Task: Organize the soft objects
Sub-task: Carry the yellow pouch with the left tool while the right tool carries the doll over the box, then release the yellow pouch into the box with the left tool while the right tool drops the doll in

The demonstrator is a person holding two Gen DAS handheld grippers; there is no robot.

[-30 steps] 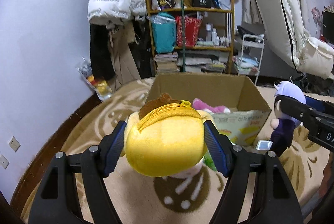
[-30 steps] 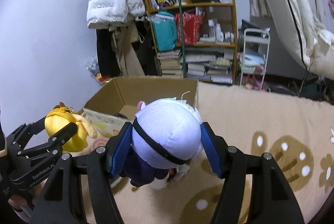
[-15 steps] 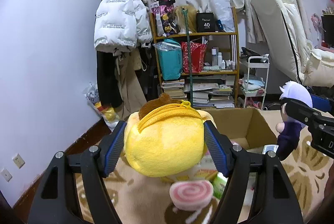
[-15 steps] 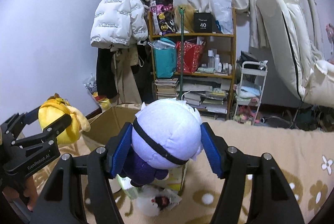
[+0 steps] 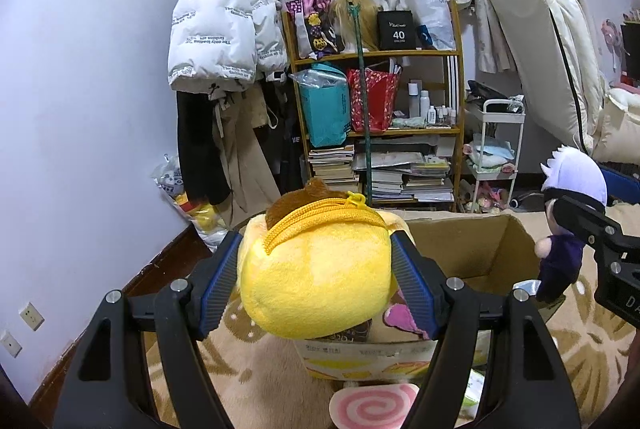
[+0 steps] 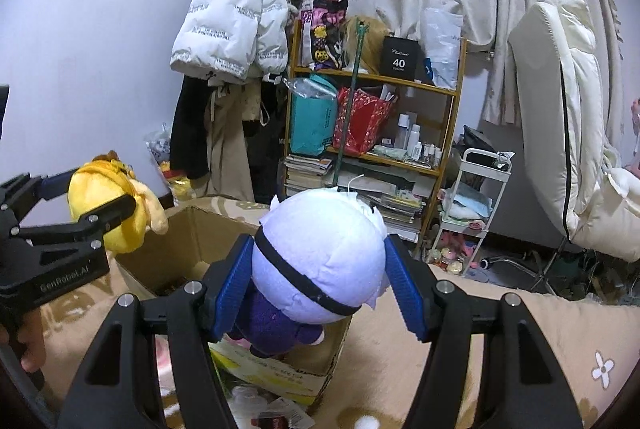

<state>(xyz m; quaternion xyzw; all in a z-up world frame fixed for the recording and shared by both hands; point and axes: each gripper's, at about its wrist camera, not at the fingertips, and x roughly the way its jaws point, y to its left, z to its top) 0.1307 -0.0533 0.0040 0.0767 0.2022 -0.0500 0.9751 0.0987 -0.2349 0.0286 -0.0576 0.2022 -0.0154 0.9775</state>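
My left gripper (image 5: 316, 285) is shut on a yellow plush with a zipper (image 5: 316, 273), held above the near left corner of an open cardboard box (image 5: 472, 241). My right gripper (image 6: 320, 281) is shut on a white-haired doll in purple clothes (image 6: 320, 253), held above the box's near right part (image 6: 176, 253). The doll also shows in the left wrist view (image 5: 568, 213), and the yellow plush in the right wrist view (image 6: 108, 205). A pink plush (image 5: 400, 317) lies inside the box.
A pink swirl plush (image 5: 372, 403) and packets (image 6: 272, 409) lie on the beige rug (image 6: 540, 349) before the box. Behind stand a cluttered wooden shelf (image 5: 376, 129), hanging coats (image 5: 224, 37), a white cart (image 5: 500, 145) and a leaning mattress (image 6: 560, 117).
Both grippers have risen and moved forward over the box with their toys still held. The view now looks more level, with more of the wall and curtain showing.
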